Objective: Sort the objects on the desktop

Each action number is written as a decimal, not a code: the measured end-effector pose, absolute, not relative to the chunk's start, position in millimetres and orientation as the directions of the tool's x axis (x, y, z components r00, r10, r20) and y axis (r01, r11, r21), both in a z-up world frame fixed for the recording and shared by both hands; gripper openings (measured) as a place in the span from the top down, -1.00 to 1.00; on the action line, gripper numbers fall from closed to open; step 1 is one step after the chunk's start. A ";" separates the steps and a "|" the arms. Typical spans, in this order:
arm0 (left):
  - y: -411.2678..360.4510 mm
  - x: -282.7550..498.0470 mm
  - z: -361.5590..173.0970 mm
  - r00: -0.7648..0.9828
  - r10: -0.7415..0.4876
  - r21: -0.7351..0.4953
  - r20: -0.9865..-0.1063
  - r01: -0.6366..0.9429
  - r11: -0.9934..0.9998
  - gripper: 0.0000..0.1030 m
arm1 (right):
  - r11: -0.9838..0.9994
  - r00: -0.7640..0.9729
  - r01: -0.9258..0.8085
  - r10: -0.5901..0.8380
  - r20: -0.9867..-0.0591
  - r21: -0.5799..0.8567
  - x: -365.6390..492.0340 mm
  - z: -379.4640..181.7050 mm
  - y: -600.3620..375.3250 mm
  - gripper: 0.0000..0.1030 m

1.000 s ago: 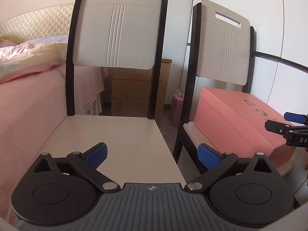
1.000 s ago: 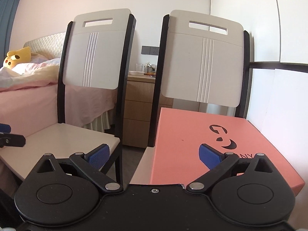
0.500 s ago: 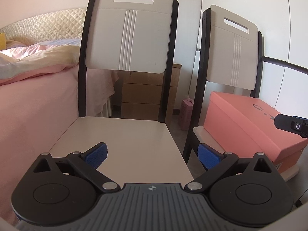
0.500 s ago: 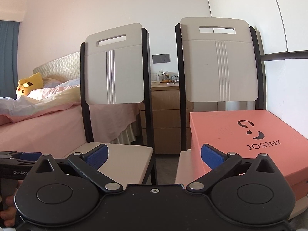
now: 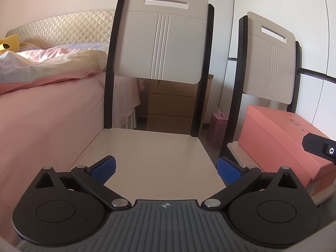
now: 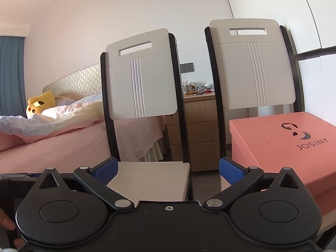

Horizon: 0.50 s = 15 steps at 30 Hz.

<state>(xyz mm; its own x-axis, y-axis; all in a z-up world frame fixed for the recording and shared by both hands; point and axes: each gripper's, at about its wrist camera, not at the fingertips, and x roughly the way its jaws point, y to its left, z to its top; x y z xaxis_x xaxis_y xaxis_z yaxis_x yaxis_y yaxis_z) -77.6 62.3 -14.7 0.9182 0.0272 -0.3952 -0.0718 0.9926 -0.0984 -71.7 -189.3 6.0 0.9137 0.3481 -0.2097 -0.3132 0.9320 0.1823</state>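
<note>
A closed salmon-pink shoebox [image 6: 289, 147] marked JOSINY rests on the seat of the right chair [image 6: 252, 67]; it also shows in the left wrist view [image 5: 279, 138]. The left chair [image 5: 159, 153] has a bare white seat. My left gripper [image 5: 166, 170] is open and empty, held over the front of that seat. My right gripper [image 6: 168, 170] is open and empty, in front of the gap between the chairs, with the shoebox to its right. Part of the right gripper's body [image 5: 319, 147] shows at the left wrist view's right edge.
A bed with pink bedding [image 6: 52, 138] and a yellow plush toy [image 6: 40, 105] lies to the left. A wooden nightstand [image 6: 199, 132] with small items stands behind the chairs. A pink carton [image 5: 217, 129] sits on the floor. A white wall is at right.
Both grippers have drawn back and tilted up, so the chairs and shoebox look farther away. Both stay open and empty.
</note>
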 end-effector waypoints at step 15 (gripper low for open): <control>77.2 -73.9 -13.4 0.918 0.043 -0.120 -0.395 -0.098 0.988 -1.00 | 0.936 0.911 -0.319 0.347 -0.223 0.152 -64.0 -1.4 -169.4 -0.99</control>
